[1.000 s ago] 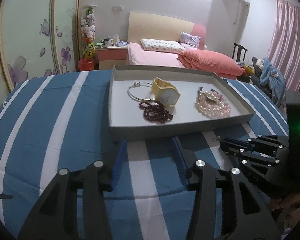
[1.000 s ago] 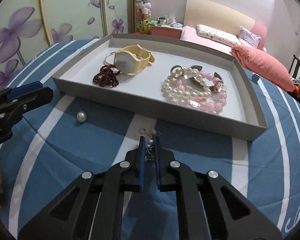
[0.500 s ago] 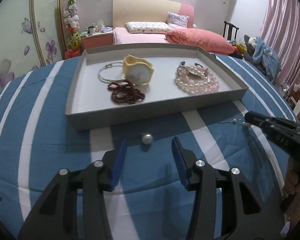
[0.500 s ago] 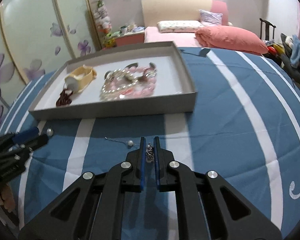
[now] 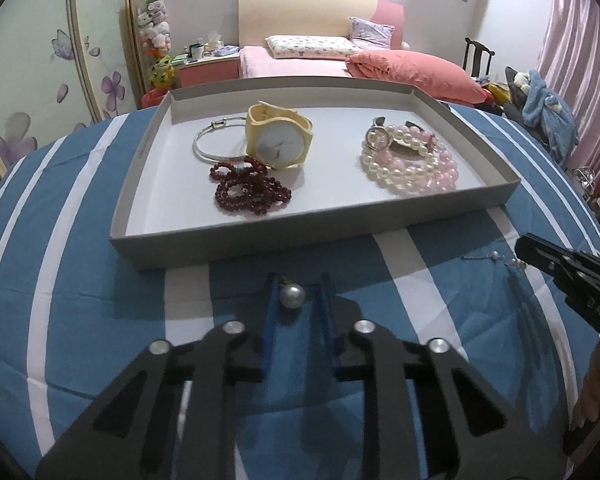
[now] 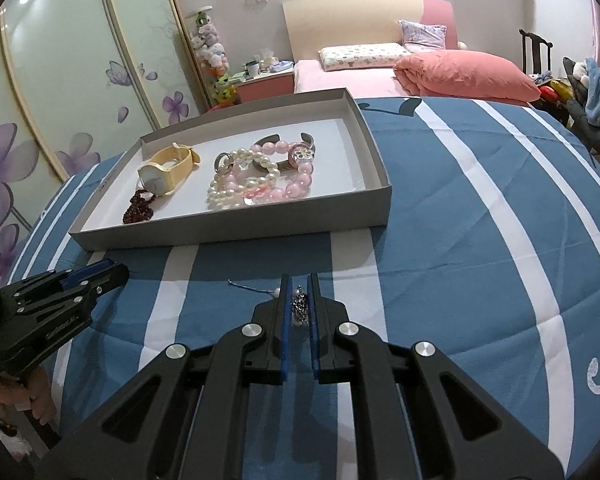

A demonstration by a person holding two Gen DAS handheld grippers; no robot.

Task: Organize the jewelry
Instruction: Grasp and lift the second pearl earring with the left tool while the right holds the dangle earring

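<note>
My left gripper (image 5: pixel 298 294) hangs low over the blue-and-white striped cloth (image 5: pixel 80 280), its blue-padded jaws spread apart with a single round pearl bead on a small metal loop (image 5: pixel 291 295) lying between them on the cloth; I cannot tell whether either pad touches it. At twelve o'clock from that bead, just beyond it, sits the shallow grey cardboard tray (image 5: pixel 320 236), and inside it I see a pale yellow wristwatch (image 5: pixel 278 142) leaning near the middle, a thin silver bangle (image 5: pixel 216 146) at its nine o'clock, a heap of dark red beads (image 5: pixel 250 192) at its seven o'clock, and a pile of white and pink pearl bracelets (image 5: pixel 410 162) over at its three o'clock. My right gripper (image 6: pixel 299 308) has its jaws drawn nearly together around a small dangling silver-and-pearl earring (image 6: pixel 299 306), which sits pinched between the blue pads above the cloth. At ten o'clock from that gripper's tips, a second earring with a thin chain and a small pearl (image 6: pixel 256 289) lies flat on the cloth, near the tray's front wall but apart from it.
</note>
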